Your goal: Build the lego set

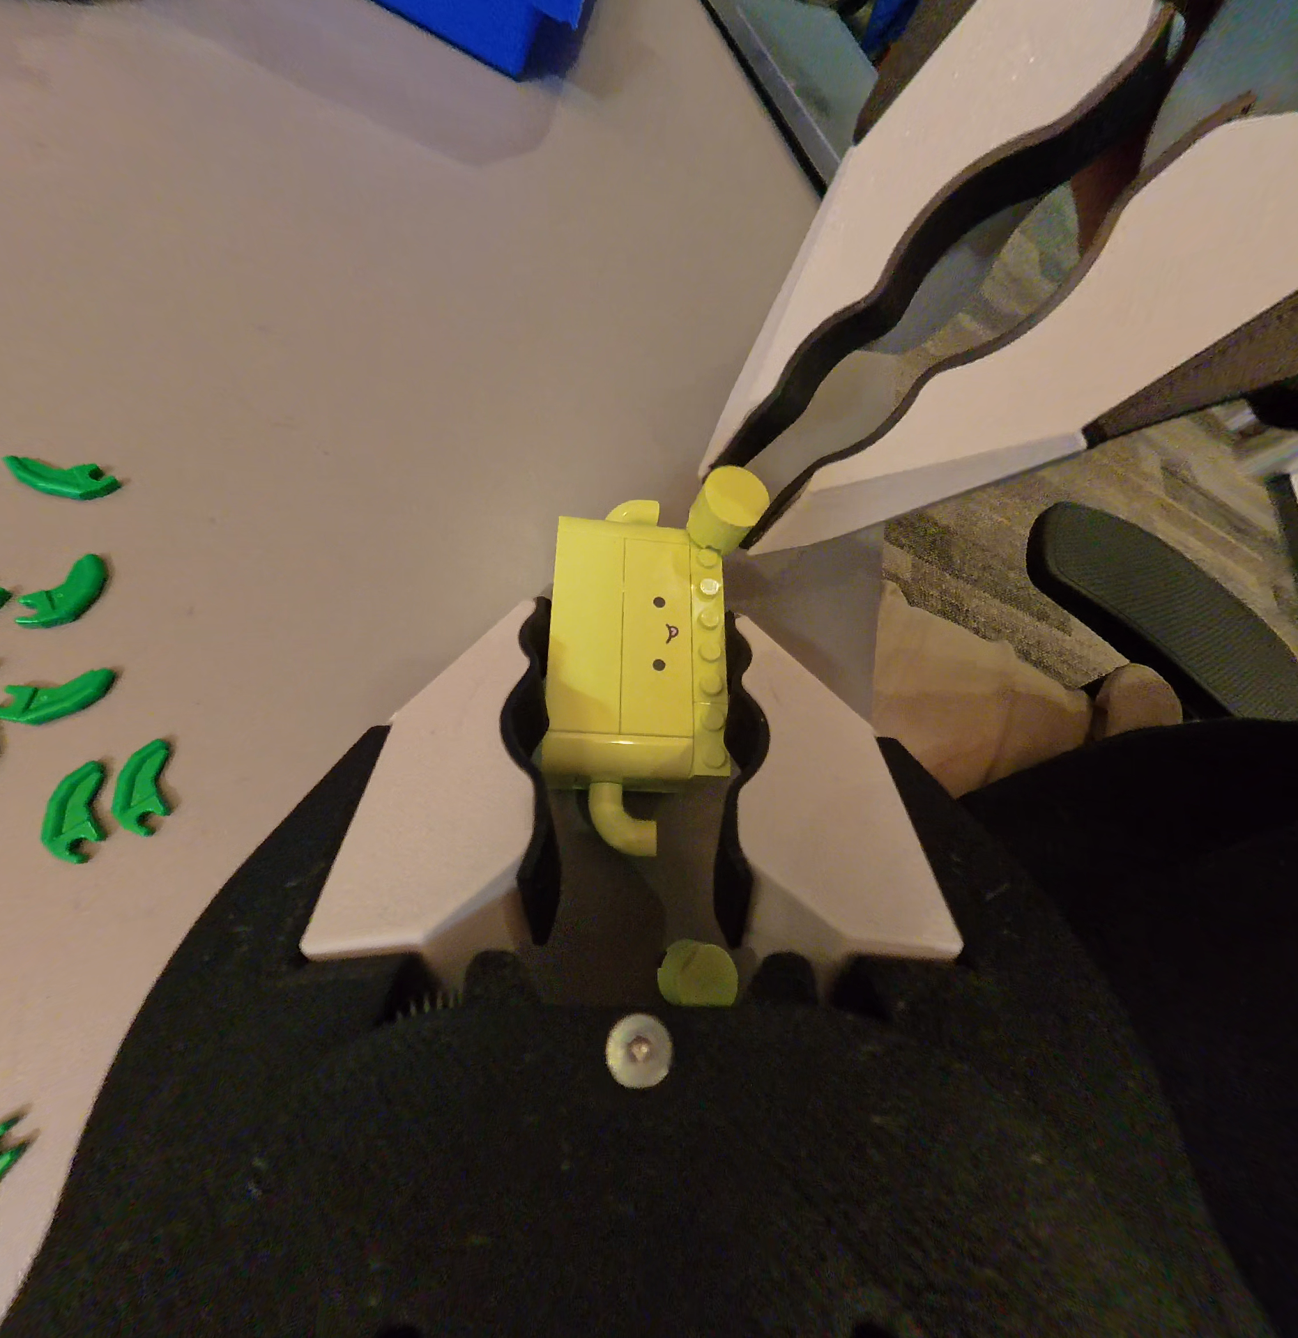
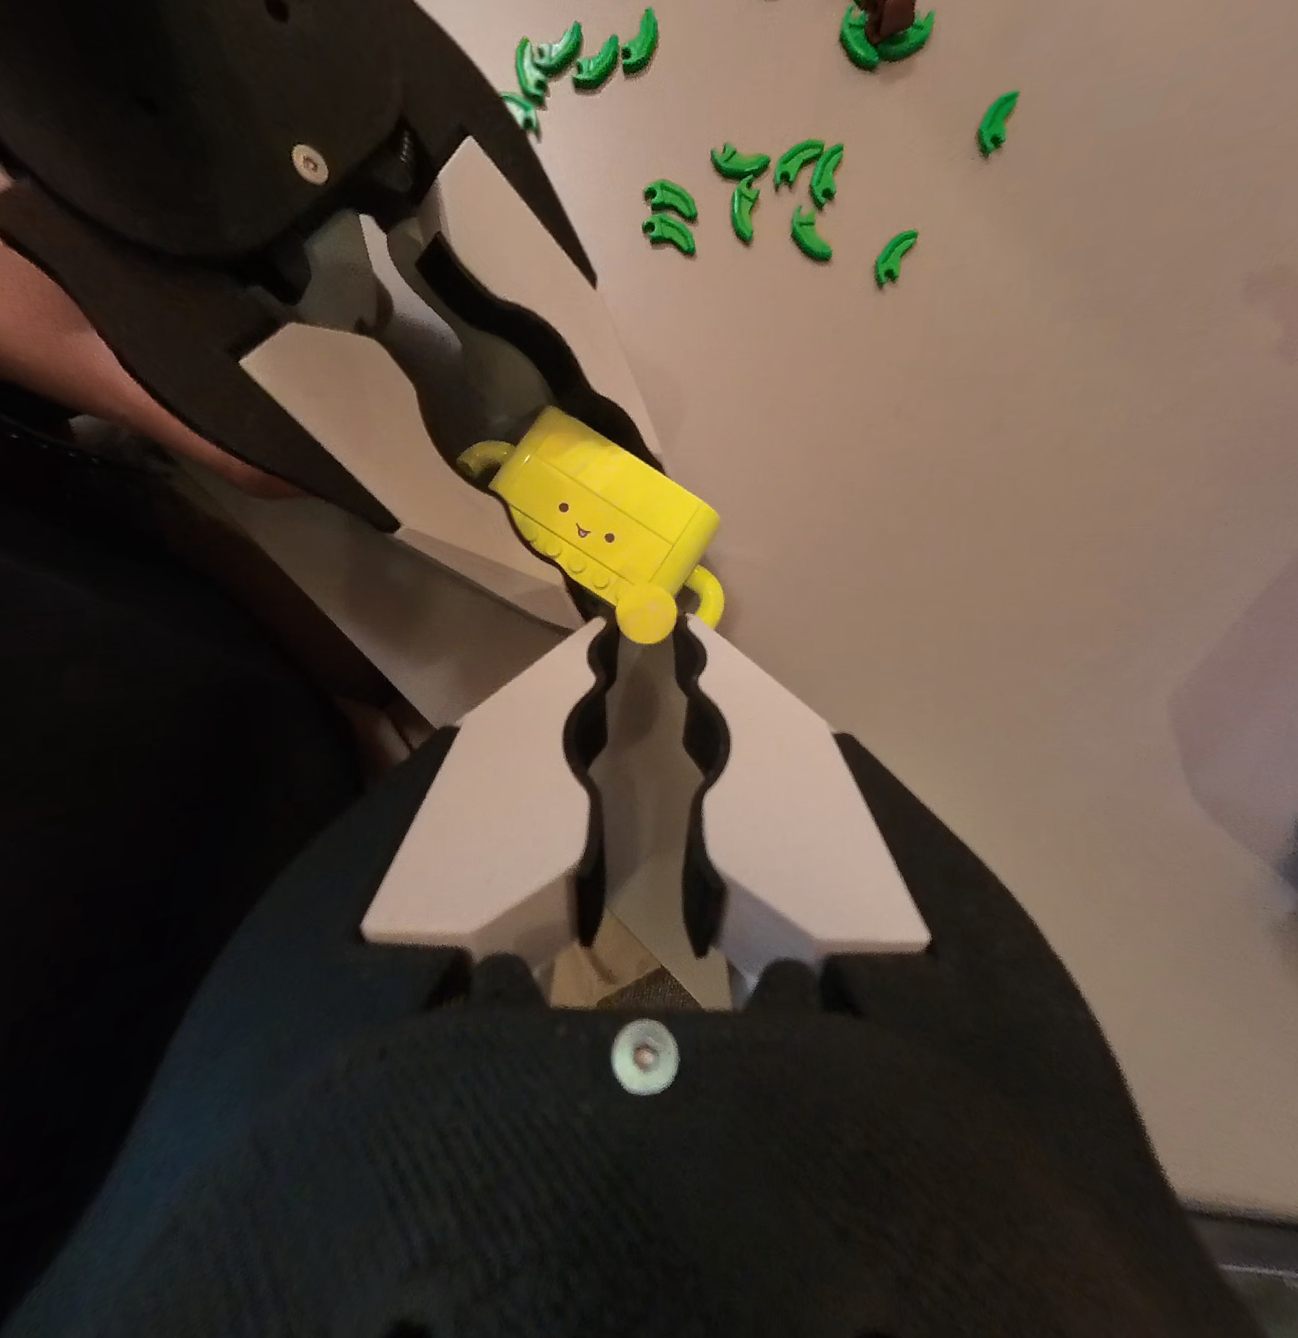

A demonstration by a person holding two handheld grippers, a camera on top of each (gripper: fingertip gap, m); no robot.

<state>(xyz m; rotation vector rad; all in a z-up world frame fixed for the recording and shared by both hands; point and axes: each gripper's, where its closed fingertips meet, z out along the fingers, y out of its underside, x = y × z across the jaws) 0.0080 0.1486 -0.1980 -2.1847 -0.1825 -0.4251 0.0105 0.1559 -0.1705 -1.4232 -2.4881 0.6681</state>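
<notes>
Yellow block (image 1: 631, 651) with a printed face and a curved handle at each end, pinched between the wavy black pads of the left gripper (image 1: 631, 637) and held in the air over the pale table (image 1: 306, 326). Studded edge of the block turned toward the right gripper (image 2: 642, 633). Yellow cylinder (image 2: 646, 614) pinched at the very tips of the right gripper and pressed against the end of that stud row, beside one handle. From the left wrist view, right gripper (image 1: 740, 507) reaching in from the upper right, fingers slanting down to the cylinder (image 1: 729, 507). From the right wrist view, left gripper (image 2: 581, 507) coming in from the upper left, tilted downward, a hand partly visible behind its black body. Green leaves (image 1: 74, 804) scattered loose on the table, well apart from both grippers. Blue bin (image 1: 487, 29) at the table's far edge, contents not visible. Small yellow round piece (image 1: 697, 974) low between the left gripper's finger bases; whether resting on it or lying below, cannot tell.
</notes>
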